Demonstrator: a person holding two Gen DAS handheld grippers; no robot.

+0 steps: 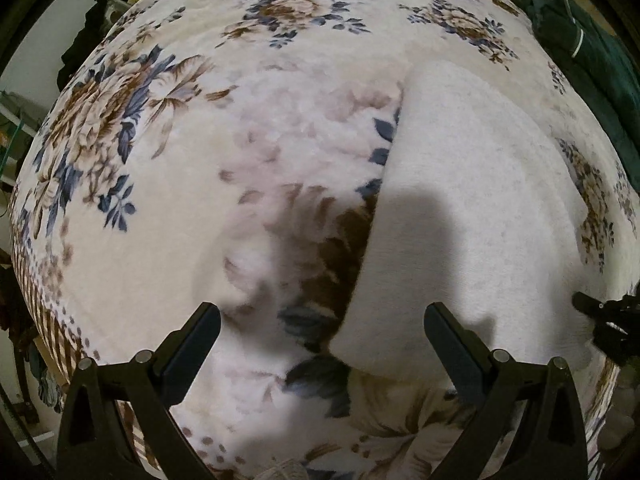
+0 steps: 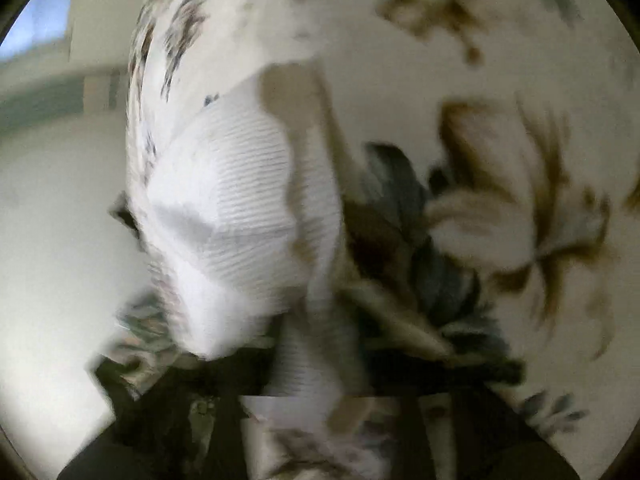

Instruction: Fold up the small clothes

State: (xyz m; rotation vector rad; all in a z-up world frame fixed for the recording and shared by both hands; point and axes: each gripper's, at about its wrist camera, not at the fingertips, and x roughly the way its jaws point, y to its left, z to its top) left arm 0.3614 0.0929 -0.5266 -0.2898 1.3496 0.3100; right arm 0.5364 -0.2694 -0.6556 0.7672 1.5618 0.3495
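Garment: white cloth lying flat on the floral blanket, ahead of the left gripper and off toward its right finger.
Long axis: runs away from the left gripper, from a near hem just ahead of the right fingertip up to a far corner well ahead; the straight left edge leans slightly to the right as it recedes.
Same garment, right wrist view: white ribbed cloth rises bunched and creased straight ahead of the right gripper; the view is heavily blurred.
Left gripper: fingers spread wide apart, nothing between them; the left finger is over bare blanket, the right finger over the cloth's near edge.
Right gripper: shows at the far right of the left wrist view as a dark tip at the cloth's right edge; in its own view the fingers are a dark smear with cloth running down between them, and I cannot tell whether they are clamped.
Open room: wide stretch of blanket to the left of and beyond the cloth.
Edges: dark green fabric heaped at the blanket's far right; dark clothing at the far left.
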